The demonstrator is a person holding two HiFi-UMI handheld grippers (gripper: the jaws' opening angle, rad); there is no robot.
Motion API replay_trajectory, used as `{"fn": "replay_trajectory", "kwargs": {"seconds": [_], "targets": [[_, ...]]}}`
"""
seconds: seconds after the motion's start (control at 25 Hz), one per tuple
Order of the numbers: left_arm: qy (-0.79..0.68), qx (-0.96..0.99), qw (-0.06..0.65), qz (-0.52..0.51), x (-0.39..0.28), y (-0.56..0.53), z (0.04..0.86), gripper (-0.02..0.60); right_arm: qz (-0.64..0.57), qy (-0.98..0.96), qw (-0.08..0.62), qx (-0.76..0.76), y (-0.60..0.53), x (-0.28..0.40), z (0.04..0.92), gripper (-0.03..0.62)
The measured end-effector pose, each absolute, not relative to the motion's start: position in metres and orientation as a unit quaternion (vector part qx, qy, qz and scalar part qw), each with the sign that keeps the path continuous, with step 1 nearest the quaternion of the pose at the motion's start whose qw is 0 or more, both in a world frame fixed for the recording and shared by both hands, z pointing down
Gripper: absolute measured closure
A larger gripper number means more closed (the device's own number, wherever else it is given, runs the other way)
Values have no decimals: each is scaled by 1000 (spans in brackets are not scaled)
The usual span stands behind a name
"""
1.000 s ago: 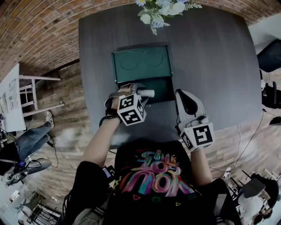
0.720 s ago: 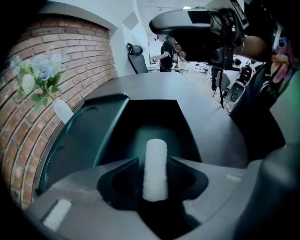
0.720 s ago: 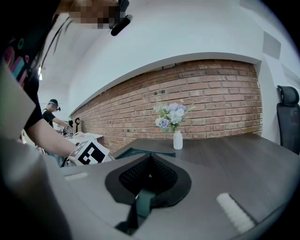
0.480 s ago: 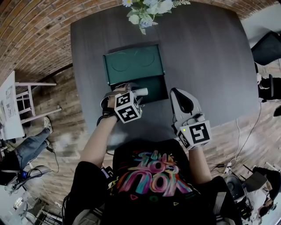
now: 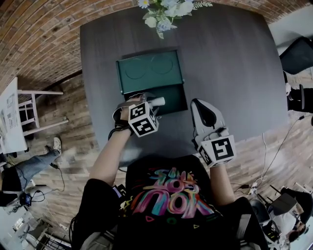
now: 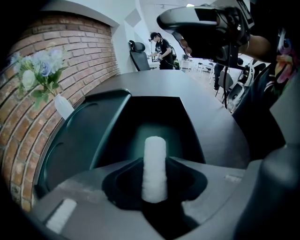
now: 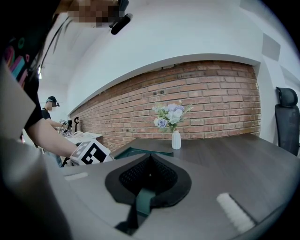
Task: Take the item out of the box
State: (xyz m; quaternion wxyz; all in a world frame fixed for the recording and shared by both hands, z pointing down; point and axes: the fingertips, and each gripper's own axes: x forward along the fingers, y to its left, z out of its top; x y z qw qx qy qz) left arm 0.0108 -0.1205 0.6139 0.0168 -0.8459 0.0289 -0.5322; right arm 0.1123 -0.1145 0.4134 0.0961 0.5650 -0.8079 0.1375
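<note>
A dark green box [image 5: 149, 73] lies open on the dark table, its lid flat at the far side and its tray [image 5: 175, 97] nearer me. My left gripper [image 5: 147, 100] hangs over the tray's near left edge. A white fuzzy roll [image 5: 157, 101] sticks out of it to the right. In the left gripper view the roll [image 6: 154, 164] stands between the jaws of the left gripper [image 6: 154, 190], which are closing and pinch its near end. The box [image 6: 105, 126] lies behind it. My right gripper [image 5: 205, 111] rests right of the box, shut [image 7: 149, 180] and holding nothing.
A white vase of flowers [image 5: 166, 12] stands at the table's far edge behind the box. A white stool [image 5: 29, 110] and a seated person's legs [image 5: 29, 166] are to the left on the wooden floor. An office chair [image 5: 296, 53] stands at the right.
The head view has shifted a little. Both grippers keep their places relative to the box, and the white roll stays at the left jaws throughout.
</note>
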Motion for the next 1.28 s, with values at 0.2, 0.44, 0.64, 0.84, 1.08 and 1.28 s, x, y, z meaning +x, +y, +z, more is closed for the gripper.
{"fn": "replay_trajectory", "kwargs": {"seconds": [0.2, 0.44, 0.64, 0.84, 1.08, 1.28], "targets": [[32, -847, 16, -530, 9, -121, 612, 437, 136, -807, 93, 568, -114, 112, 412, 592], [36, -846, 27, -531, 6, -120, 609, 439, 133, -810, 95, 563, -115, 113, 409, 592], [49, -849, 31, -526, 3, -124, 602, 439, 128, -812, 100, 560, -117, 115, 406, 592], [70, -854, 33, -515, -1, -129, 591, 439, 125, -815, 103, 557, -120, 118, 403, 592], [112, -869, 40, -480, -3, -135, 566, 440, 120, -822, 101, 547, -126, 116, 401, 592], [170, -893, 22, -416, -7, -146, 528, 440, 112, -833, 105, 531, -134, 106, 400, 592]]}}
